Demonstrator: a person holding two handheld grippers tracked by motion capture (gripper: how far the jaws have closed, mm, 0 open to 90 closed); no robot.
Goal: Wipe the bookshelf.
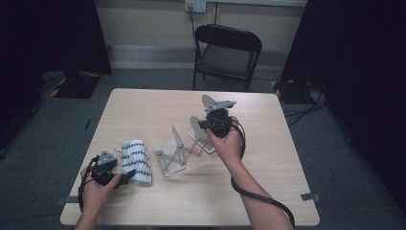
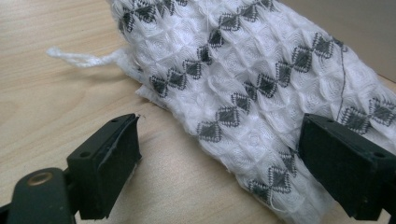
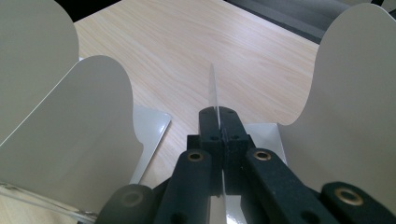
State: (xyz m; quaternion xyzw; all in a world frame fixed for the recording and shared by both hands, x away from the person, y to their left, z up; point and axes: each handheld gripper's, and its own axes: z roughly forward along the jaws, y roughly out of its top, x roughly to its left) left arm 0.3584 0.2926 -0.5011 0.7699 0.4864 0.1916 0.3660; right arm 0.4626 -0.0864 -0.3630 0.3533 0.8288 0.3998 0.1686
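On wooden table (image 1: 268, 191), left tongs (image 2: 219, 172) gape around towel (image 2: 261, 79); right tongs (image 3: 218, 122) pinch rack plate (image 3: 213, 88).

Wooden table (image 1: 268, 187): towel (image 1: 136, 160), folding rack (image 1: 172, 154).

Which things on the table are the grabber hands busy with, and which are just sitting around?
Busy with:
- white patterned cloth, between the open jaws of the left gripper
- grey folding rack, one thin plate pinched by the right gripper

Just around:
- black folding chair behind the table
- wall socket
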